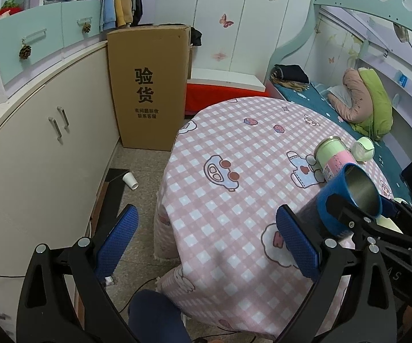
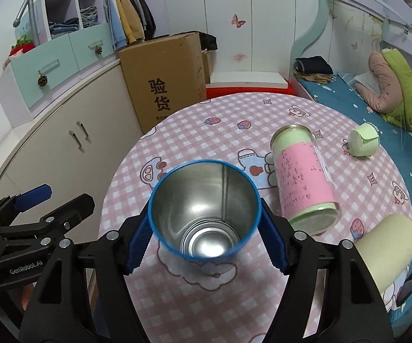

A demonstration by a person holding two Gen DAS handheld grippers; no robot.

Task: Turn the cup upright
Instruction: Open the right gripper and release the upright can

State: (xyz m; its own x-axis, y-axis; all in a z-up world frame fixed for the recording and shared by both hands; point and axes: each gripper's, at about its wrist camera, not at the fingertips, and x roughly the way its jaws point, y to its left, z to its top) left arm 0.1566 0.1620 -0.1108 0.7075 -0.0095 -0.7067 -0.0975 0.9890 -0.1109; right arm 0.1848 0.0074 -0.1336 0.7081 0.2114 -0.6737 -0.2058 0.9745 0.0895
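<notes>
Holding the blue cup (image 2: 204, 208) in my right gripper (image 2: 206, 228), pads (image 2: 140, 240) clamped on either side of its wall just under the rim. It is lifted off the checked tablecloth (image 2: 234, 300), mouth tilted toward the right wrist camera, steel interior showing. From the left wrist view the cup (image 1: 348, 197) sits well to the right, leaning, mouth facing up and away.

Left gripper (image 1: 206, 245) spread wide with nothing between its pads, hanging over the near table edge. Not needed for this step, I judge.

Step in hand: finish rolling the wrist until the rim is level, then lower straight down.

Notes for doing it well:
- Pink-and-green canister (image 2: 303, 180) lies on its side just right of the cup. Set down on the bare cloth to the near left, away from it.
- Cream cylinder (image 2: 388, 248) lies near right; avoid swinging that way.
- Cloth may be soft; seat the base flat before letting go, or the cup could tip.
- Release slowly, back out along the fingers.
</notes>
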